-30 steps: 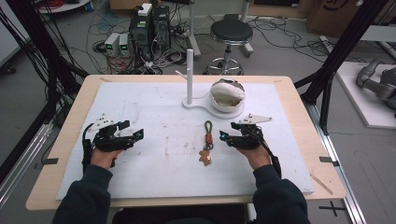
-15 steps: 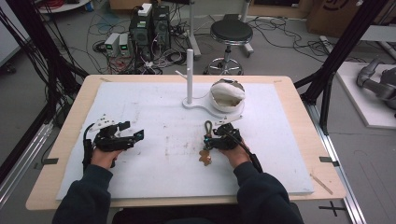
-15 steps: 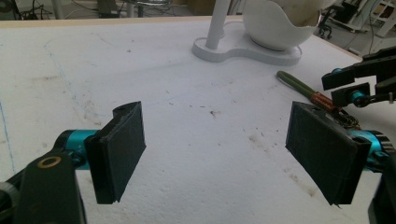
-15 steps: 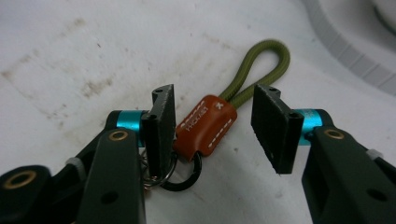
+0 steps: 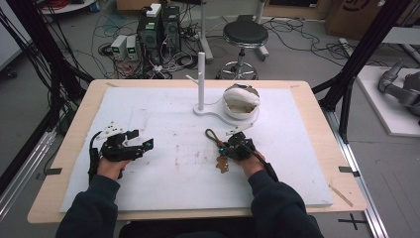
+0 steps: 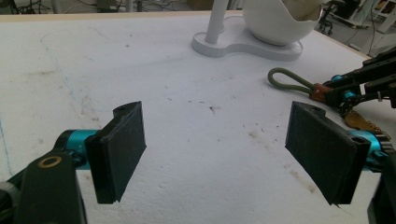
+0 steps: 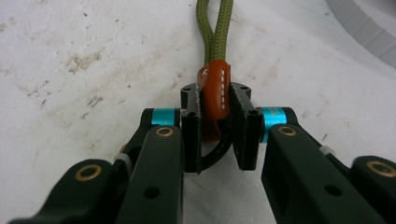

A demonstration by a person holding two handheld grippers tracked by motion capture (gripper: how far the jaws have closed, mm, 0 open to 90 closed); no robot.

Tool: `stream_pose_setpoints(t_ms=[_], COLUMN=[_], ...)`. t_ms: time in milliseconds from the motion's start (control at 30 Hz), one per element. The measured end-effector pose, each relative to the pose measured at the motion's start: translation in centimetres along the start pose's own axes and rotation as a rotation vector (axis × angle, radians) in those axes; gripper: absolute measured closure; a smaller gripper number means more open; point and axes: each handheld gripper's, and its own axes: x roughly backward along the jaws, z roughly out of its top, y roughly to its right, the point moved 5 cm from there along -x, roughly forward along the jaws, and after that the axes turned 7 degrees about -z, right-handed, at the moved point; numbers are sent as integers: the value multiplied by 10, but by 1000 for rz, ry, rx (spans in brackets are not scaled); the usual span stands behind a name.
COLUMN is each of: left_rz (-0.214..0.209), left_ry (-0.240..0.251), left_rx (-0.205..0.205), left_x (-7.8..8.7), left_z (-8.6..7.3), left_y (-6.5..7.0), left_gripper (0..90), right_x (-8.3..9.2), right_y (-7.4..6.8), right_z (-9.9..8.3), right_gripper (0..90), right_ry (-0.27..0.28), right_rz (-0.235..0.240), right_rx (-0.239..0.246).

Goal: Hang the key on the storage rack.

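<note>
A keychain lies mid-table: a green cord loop (image 5: 212,135), an orange leather wrap (image 7: 215,88) and a brown tag (image 5: 222,163). My right gripper (image 5: 227,148) has just been closing. In the right gripper view its jaws (image 7: 215,126) press on the orange wrap from both sides, with a dark ring below it between the pads. The left gripper (image 5: 143,141) rests on the mat at the left, well away from the keychain. Its jaws (image 6: 215,154) stand wide open with only bare mat between them. From there the cord loop (image 6: 287,83) and the right gripper (image 6: 345,91) show at the far right.
A white post on a flat base (image 5: 201,82) stands behind the keychain, and a white cracked-shell bowl (image 5: 241,99) sits on the same base to its right. The white mat (image 5: 163,114) covers most of the wooden table. A stool and cables stand beyond the far edge.
The right hand moved left from the mat's right side to the keychain, and its jaws went from open to shut on the orange wrap. The left hand stayed put.
</note>
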Motion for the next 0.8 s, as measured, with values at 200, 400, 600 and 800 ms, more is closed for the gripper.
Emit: stream_pose_setpoints(t_ms=[200,400,600,800], left_rz=[2,9,10,8], left_ry=[1,6,6,7], left_rx=[4,5,9,9], left_x=[1,2,2,2], left_z=[0,0,0,0], left_y=[-1,-3,-3,-3], left_gripper=[203,204,205,208], right_x=[1,12,25,43], right_y=[1,-3,1,6], right_z=[0,8,19,43], right_gripper=[790,792,793,794], right_ry=[2,84,186,306], right_rz=[46,64,101,115], right_rx=[-5,-1,-54,-89])
